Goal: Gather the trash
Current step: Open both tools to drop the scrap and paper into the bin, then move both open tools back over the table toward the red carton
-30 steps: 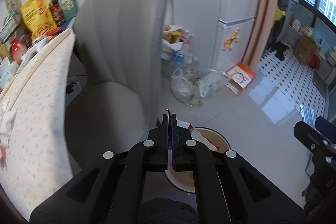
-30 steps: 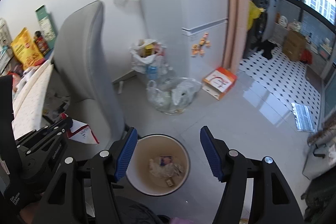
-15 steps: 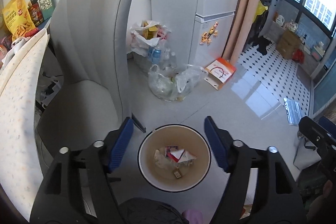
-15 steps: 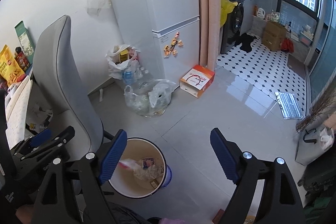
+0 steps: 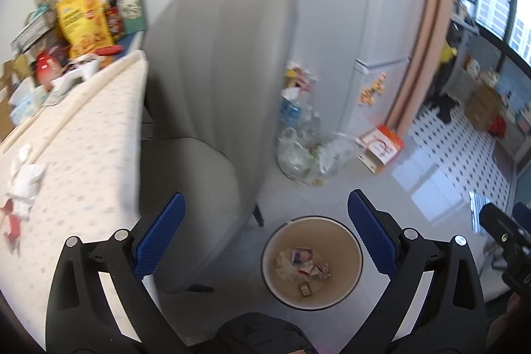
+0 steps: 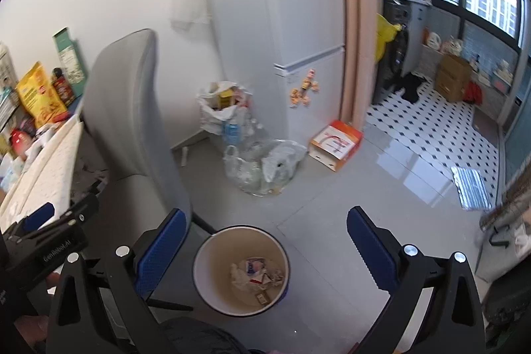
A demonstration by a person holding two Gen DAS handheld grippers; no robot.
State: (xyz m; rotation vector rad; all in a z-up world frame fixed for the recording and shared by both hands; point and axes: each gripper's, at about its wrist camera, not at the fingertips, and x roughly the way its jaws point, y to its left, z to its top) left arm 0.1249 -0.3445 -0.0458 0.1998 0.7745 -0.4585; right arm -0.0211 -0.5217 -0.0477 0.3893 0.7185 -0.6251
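— Jaws on both grippers, left gripper [image 5: 265, 214] and right gripper [image 6: 265, 221], are opening wide with nothing between them, above the bin [image 5: 312, 297], where scraps [image 6: 254, 274] lie.

— What's left?

— Tissues [image 5: 25, 181] and a red wrapper [image 5: 11, 219] on the table [image 5: 83, 161], off to the left.

— Nearer hand?

— Likely the left; the table lies just beside its left finger.

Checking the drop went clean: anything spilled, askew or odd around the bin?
No spill: scraps sit inside the upright trash bin, floor around it bare. Crumpled tissues and a red scrap remain on the table, uncollected.
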